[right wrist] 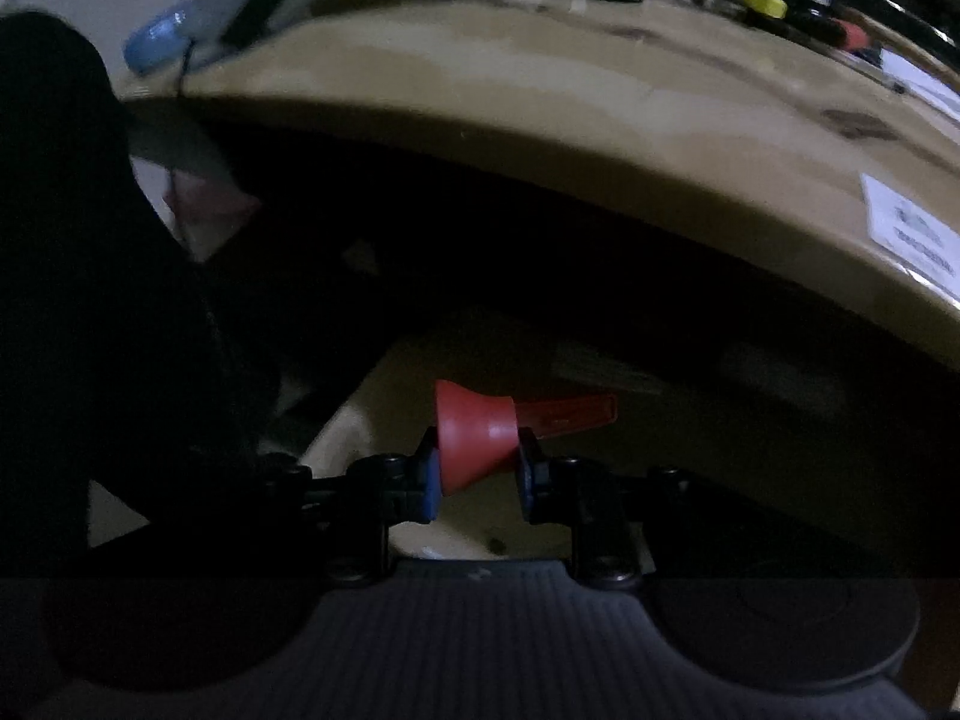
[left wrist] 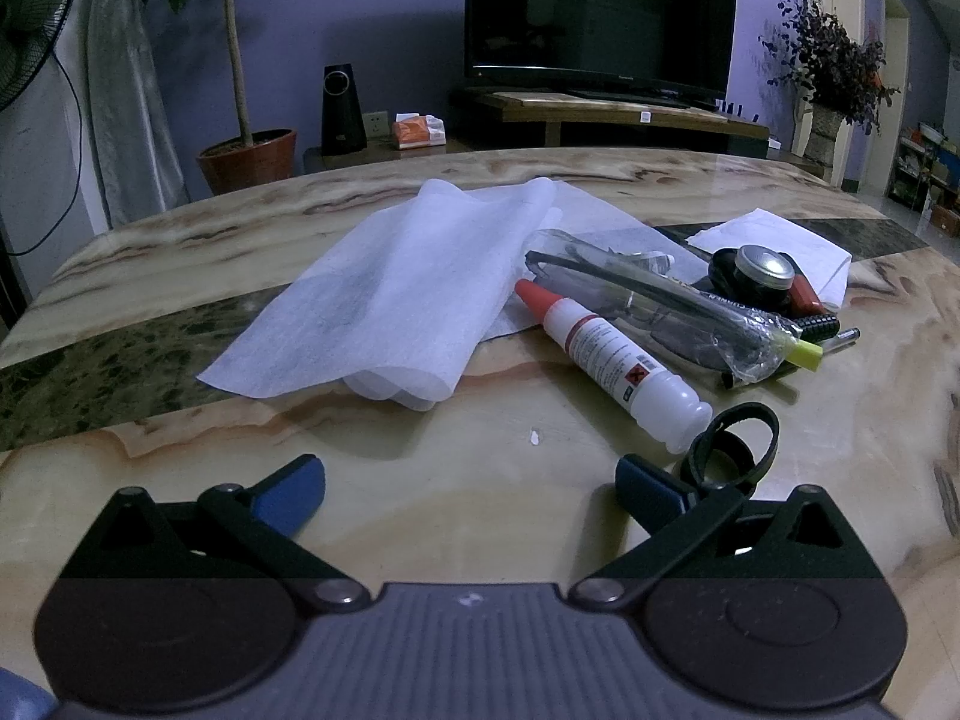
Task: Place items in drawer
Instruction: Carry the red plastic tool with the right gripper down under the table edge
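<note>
Red funnel (right wrist: 477, 438) sits pinched between the right hand-held gripper (right wrist: 477, 477) pads, below the table edge (right wrist: 540, 120); left hand-held gripper (left wrist: 471, 492) spread.

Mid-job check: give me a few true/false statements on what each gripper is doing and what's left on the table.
1. The right gripper is shut on a red funnel. True.
2. The left gripper holds the glue bottle. False: it is open and empty; the bottle lies on the table.
3. The white cloth lies on the table. True.
4. The funnel rests on the tabletop. False: it is held below the table's edge.
</note>
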A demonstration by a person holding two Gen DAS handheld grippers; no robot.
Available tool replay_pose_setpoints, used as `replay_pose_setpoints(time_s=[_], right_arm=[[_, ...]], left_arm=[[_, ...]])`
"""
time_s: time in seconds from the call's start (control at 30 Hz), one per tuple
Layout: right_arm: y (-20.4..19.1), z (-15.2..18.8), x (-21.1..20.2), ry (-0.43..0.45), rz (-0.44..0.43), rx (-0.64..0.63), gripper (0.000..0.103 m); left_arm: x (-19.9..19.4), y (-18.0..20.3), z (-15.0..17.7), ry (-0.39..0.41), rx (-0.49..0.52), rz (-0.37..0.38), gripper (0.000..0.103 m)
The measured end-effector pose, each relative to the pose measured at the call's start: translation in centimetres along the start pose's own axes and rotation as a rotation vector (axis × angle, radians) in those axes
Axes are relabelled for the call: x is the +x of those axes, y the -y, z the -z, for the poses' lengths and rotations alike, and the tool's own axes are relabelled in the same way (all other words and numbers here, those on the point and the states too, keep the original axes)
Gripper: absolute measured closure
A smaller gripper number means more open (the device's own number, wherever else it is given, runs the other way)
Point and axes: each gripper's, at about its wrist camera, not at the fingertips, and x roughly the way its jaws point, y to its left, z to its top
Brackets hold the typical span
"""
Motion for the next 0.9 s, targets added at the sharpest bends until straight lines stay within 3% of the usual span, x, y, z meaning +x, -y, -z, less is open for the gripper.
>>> replay_pose_setpoints(time_s=[0.33, 0.57, 0.9], right_arm=[[-1.8, -2.0, 3.6, -0.067, 0.038, -0.193, 0.077], [-0.7, -1.5, 5.6, -0.157, 0.002, -0.015, 0.077], [-2.1, -1.0, 7.5, -0.214, 0.045, -0.018, 0.077]], left_arm=[[0.0, 0.0, 0.0, 0.0, 0.0, 0.0, 0.0], [0.0, 0.0, 0.0, 0.0, 0.0, 0.0, 0.0], [0.0, 0.0, 0.0, 0.0, 0.0, 0.0, 0.0]])
